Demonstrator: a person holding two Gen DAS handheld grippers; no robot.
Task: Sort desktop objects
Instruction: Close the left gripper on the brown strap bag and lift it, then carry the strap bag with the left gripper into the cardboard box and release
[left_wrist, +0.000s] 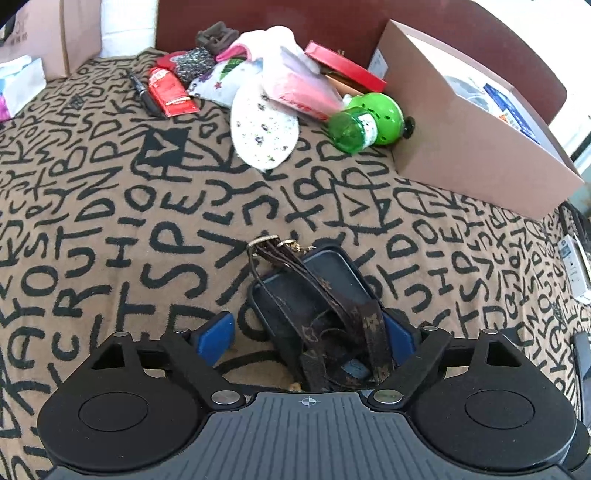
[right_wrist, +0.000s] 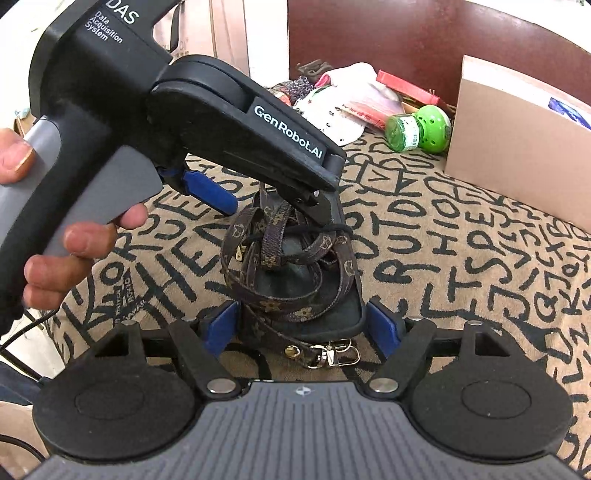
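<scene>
A dark phone case (left_wrist: 325, 273) lies on the letter-patterned cloth (left_wrist: 110, 206) with a brown patterned lanyard strap (left_wrist: 369, 325) heaped on it. The strap's metal clasp (left_wrist: 266, 243) is at the case's far end. My left gripper (left_wrist: 308, 339) stands open astride the near end, its left pad clear of the case. The right wrist view shows the same case (right_wrist: 325, 306) and strap (right_wrist: 273, 236) from the other end. My right gripper (right_wrist: 303, 325) has its blue pads close beside that end, with no clear pressing. The left gripper (right_wrist: 277, 208) points down at the far end.
A cardboard box (left_wrist: 461, 140) stands at the back right, with a green bottle (left_wrist: 362, 123) lying beside it. Behind is a pile: a white patterned sock (left_wrist: 264, 129), a red tube (left_wrist: 170, 92), a black pen (left_wrist: 144, 94) and a red lid (left_wrist: 343, 68). A hand (right_wrist: 81, 243) holds the left gripper's handle.
</scene>
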